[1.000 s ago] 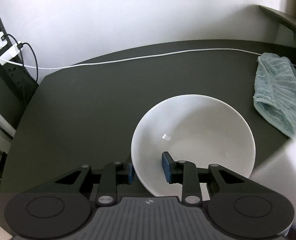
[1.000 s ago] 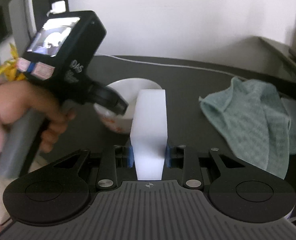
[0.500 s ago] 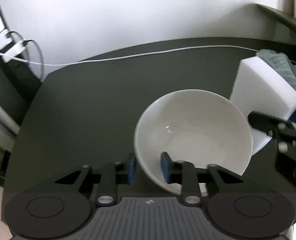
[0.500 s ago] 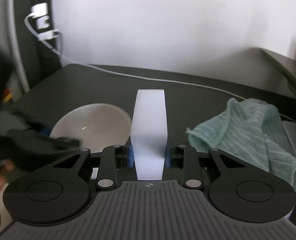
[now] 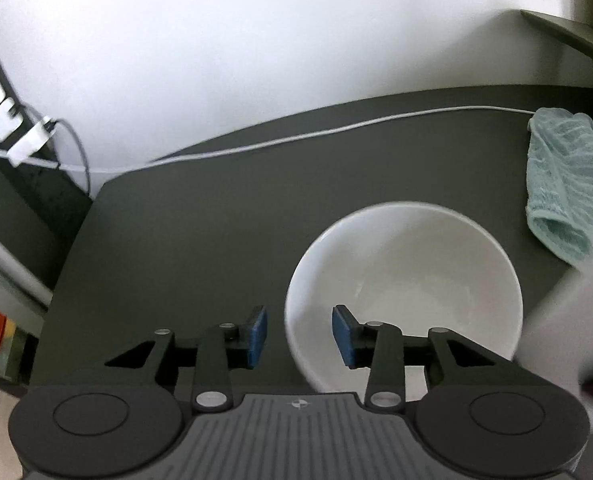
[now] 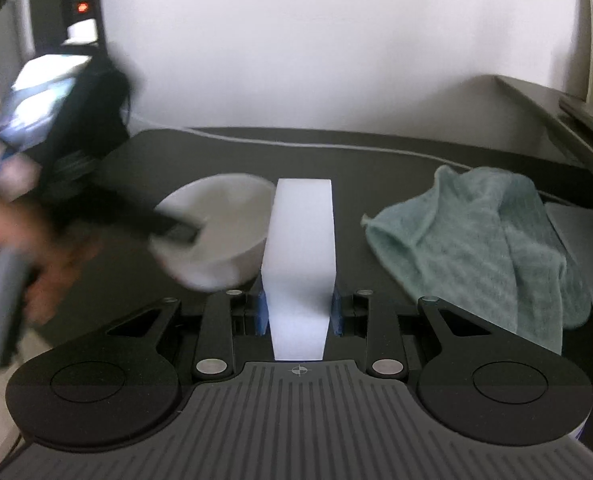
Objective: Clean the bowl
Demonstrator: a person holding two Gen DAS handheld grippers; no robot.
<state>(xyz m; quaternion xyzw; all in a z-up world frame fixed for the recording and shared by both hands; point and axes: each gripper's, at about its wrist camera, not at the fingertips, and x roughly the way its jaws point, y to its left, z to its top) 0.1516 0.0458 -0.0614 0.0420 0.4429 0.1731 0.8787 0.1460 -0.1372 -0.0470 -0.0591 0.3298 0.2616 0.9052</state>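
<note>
A white bowl (image 5: 408, 280) stands on the dark table (image 5: 196, 220). My left gripper (image 5: 298, 336) is open. Its blue pads straddle the bowl's near-left rim, one outside and one inside, with a gap on each side. In the right wrist view the bowl (image 6: 224, 232) lies left of centre, and the left gripper (image 6: 184, 232) reaches into it, blurred, held by a hand (image 6: 44, 280). My right gripper (image 6: 298, 312) is shut on a white sponge block (image 6: 300, 248), upright just right of the bowl. The sponge shows as a pale blur (image 5: 576, 320) in the left wrist view.
A teal towel (image 6: 476, 240) lies crumpled on the table to the right of the bowl. A white cable (image 5: 296, 140) runs along the table's far edge to a power strip (image 5: 0, 120) at the left. A white wall stands behind.
The left gripper's pads have spread apart and let go of the bowl's rim, and the bowl now sits level. The sponge has drawn back from the bowl's right rim.
</note>
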